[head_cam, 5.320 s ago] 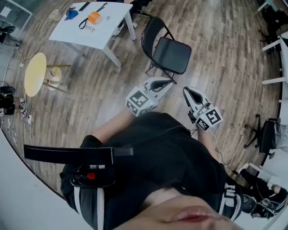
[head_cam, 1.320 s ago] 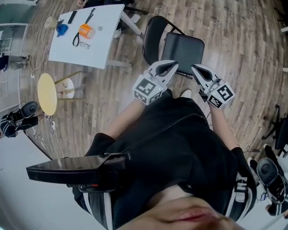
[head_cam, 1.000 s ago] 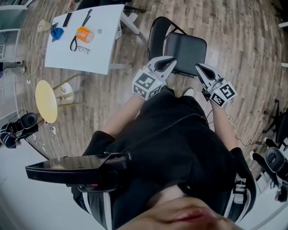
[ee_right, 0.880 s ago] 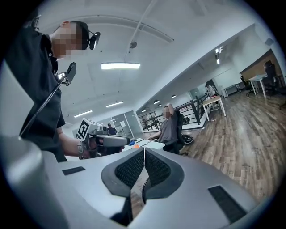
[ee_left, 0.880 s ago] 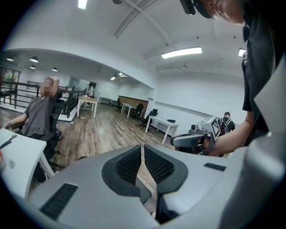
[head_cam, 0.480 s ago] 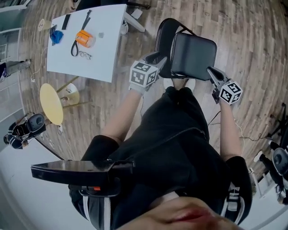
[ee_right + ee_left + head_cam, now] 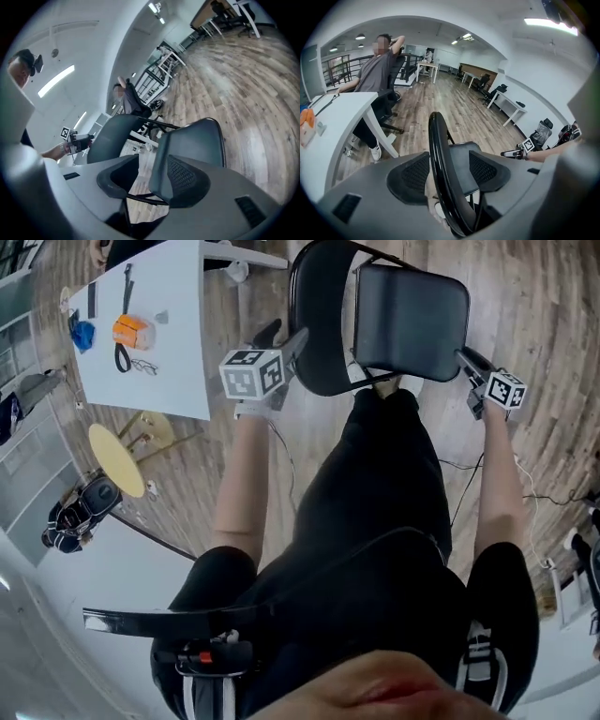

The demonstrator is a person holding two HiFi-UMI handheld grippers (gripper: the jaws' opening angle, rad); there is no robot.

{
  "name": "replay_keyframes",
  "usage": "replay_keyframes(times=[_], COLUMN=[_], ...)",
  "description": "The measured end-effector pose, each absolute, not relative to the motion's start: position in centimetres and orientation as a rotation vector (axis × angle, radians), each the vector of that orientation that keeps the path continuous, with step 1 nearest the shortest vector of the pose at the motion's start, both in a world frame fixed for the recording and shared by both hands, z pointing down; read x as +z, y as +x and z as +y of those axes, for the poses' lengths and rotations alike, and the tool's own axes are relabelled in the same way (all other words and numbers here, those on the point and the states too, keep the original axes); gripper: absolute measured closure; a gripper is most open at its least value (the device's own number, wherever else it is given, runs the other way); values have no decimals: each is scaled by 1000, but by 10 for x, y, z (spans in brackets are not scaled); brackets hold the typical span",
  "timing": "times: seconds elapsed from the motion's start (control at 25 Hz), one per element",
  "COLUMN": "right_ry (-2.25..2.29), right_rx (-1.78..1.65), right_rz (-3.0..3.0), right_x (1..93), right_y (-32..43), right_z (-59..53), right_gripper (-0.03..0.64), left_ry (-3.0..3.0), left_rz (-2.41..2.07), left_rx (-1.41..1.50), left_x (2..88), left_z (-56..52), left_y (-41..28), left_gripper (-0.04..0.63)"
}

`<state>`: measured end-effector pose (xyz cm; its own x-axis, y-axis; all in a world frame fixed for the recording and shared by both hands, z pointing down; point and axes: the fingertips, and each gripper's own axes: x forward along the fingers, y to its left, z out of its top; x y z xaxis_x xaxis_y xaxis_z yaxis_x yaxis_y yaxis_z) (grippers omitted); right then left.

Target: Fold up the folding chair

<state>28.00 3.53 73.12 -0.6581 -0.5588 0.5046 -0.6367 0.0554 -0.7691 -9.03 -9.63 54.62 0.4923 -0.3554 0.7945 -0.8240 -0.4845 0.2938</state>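
White table stands near the folding chair; yellow stool beyond.

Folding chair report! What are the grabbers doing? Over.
Left gripper opening, jaws astride backrest rim. Right gripper opening, seat edge between jaws. Folding chair not yet folded. White table close beside, not touching.

Bare floor is left open right of the folding chair; passage on its left is narrowed by the white counter (yellow stool beside it).
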Motion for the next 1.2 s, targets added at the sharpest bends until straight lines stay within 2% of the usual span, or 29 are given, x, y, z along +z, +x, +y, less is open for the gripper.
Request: replay_keyframes(times=[0.24, 0.64, 0.76, 0.88, 1.08, 1.2], right_ry=[1215, 1168, 1203, 1226, 1187, 1103], right_rx=[1853, 1925, 1937, 1919, 1998, 2191], right_rz=[-1976, -1967, -1976, -1972, -1942, -1999], right_x=[847, 930, 947, 959, 979, 975], right_y=[322, 345, 349, 354, 356, 338], right_z=[64, 40, 25, 17, 22, 21], right_gripper=[402, 314, 298, 293, 288, 290], left_ry=[2036, 1911, 1882, 1845, 1807, 1791], left_rz=[-964, -791, -732, -696, -684, -683], left_rx=[904, 1085, 1096, 1055, 1041, 1050], left_x=[581, 625, 630, 630, 629, 629], left_z=[-111, -102, -102, -100, -100, -99], left_y=[-81, -68, -61, -59, -54, -54], left_gripper=[345, 351, 468, 511, 535, 538])
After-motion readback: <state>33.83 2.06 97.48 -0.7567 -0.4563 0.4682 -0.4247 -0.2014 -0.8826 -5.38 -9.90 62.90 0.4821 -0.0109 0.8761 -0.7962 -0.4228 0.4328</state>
